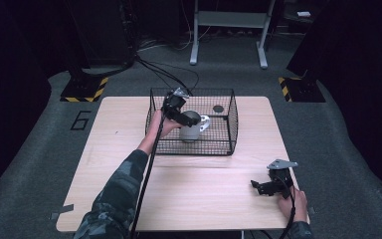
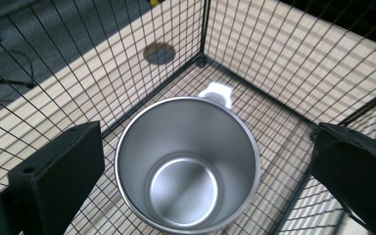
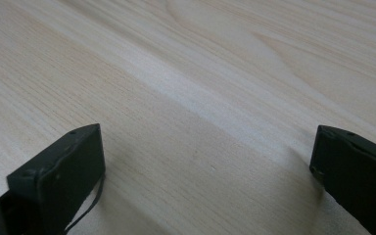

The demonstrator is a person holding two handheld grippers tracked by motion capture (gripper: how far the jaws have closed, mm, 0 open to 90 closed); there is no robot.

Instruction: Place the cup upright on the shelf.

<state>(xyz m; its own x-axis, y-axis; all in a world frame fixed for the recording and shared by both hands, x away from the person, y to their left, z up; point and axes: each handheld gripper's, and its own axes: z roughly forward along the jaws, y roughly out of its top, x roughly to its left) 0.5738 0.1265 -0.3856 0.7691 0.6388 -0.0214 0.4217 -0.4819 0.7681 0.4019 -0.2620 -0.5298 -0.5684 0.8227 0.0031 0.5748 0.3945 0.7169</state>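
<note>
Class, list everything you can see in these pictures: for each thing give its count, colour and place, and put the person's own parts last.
Table: one, light wood, centre of the grey floor.
Wire basket: one, black, far middle of the table.
Mug: one, silver metal with a white handle, upright and empty inside the basket.
Round disc: one, dark, seen through the basket mesh near its far right corner.
Metal frame: one, grey, on the floor beyond the table.
Hazard-striped bases: two, yellow and black, on the floor left and right.
Left gripper: one, black, open over the mug.
Right gripper: one, black, open, at the table's near right.
Sleeve: one, camouflage, left arm.
</note>
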